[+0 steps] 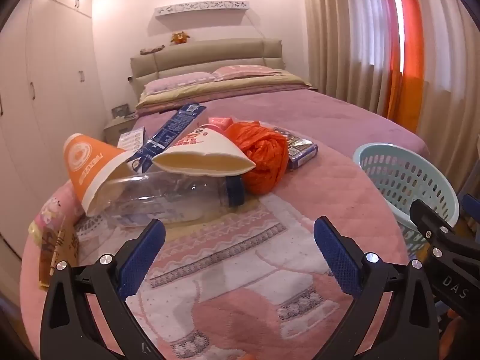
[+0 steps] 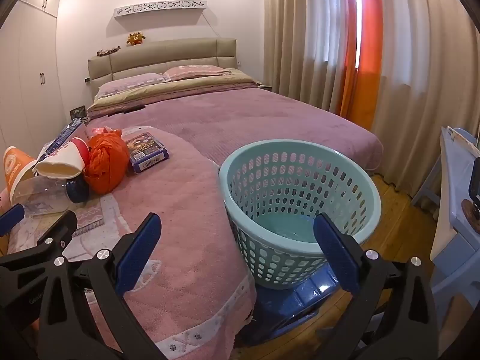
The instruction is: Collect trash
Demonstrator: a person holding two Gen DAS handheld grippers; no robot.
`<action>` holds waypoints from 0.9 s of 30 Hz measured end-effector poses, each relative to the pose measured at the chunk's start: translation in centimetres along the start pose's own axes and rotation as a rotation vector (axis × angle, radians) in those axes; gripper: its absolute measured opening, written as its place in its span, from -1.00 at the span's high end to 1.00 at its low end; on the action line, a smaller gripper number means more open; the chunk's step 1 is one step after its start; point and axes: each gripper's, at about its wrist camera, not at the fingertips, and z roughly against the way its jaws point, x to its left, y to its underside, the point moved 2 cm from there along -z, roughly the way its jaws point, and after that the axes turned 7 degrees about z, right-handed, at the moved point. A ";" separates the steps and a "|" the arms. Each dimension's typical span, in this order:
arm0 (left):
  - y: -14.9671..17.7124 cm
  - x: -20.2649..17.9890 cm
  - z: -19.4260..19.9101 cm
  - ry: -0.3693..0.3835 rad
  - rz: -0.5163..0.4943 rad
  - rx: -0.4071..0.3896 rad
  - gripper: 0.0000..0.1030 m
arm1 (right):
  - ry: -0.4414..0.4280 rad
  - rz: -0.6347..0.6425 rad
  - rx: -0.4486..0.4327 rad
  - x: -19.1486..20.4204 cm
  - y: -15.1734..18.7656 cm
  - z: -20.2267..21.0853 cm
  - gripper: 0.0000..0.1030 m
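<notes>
Trash lies in a pile on the pink blanket at the bed's foot: a clear plastic bottle on its side with a blue cap, an orange paper cup, a white paper cup, a crumpled orange plastic bag, a dark snack packet and a long blue box. My left gripper is open and empty, just short of the bottle. My right gripper is open and empty, near the rim of a light green perforated basket, which looks empty.
The basket stands on a blue stool beside the bed, over a wooden floor. A flat packet lies at the blanket's left edge. Curtains hang on the right, wardrobes on the left. A blue-white desk stands far right.
</notes>
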 end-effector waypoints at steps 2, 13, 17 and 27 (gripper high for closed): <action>-0.1 0.3 -0.1 -0.005 0.016 0.006 -0.86 | -0.001 -0.007 -0.001 0.0 -0.1 0.0 -0.87; -0.1 1.0 0.1 0.033 0.061 -0.004 -0.86 | -0.003 -0.005 -0.014 -0.6 -0.1 -0.3 -0.87; 0.0 1.1 -0.1 0.036 0.068 0.009 -0.86 | 0.003 0.009 -0.016 0.2 0.1 -0.1 -0.87; 0.0 1.0 -0.3 0.055 0.071 0.020 -0.86 | -0.001 -0.001 -0.014 0.3 0.0 0.0 -0.87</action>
